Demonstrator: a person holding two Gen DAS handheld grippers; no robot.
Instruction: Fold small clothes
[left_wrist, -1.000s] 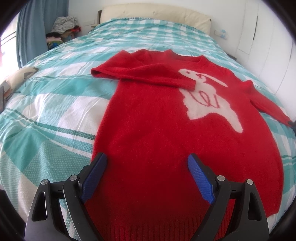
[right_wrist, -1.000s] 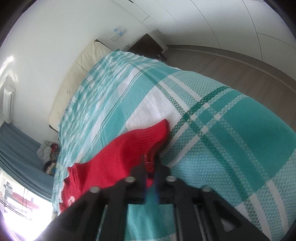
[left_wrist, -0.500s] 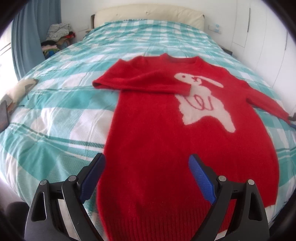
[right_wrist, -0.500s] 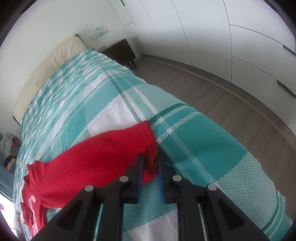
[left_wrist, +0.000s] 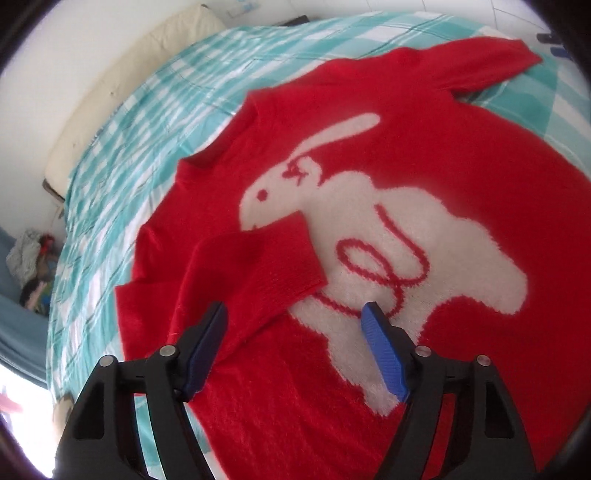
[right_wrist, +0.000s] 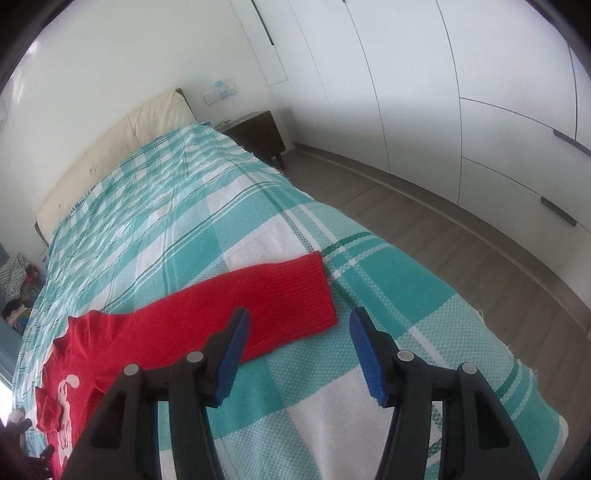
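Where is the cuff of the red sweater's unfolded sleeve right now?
In the right wrist view, the ribbed cuff lies flat on the teal checked bedspread, just ahead of the opening right tongs, toward the bed's wardrobe-side edge.

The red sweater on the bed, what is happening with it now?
A person with two hand-held grippers is folding the red sweater, which lies flat on the checked bedspread. One sleeve is already folded across the white rabbit design; the left hand-held gripper hovers above it, jaws closing, gripping nothing. The other sleeve still lies stretched out on the bedspread. The right hand-held gripper is just above its cuff, jaws opening, holding nothing.
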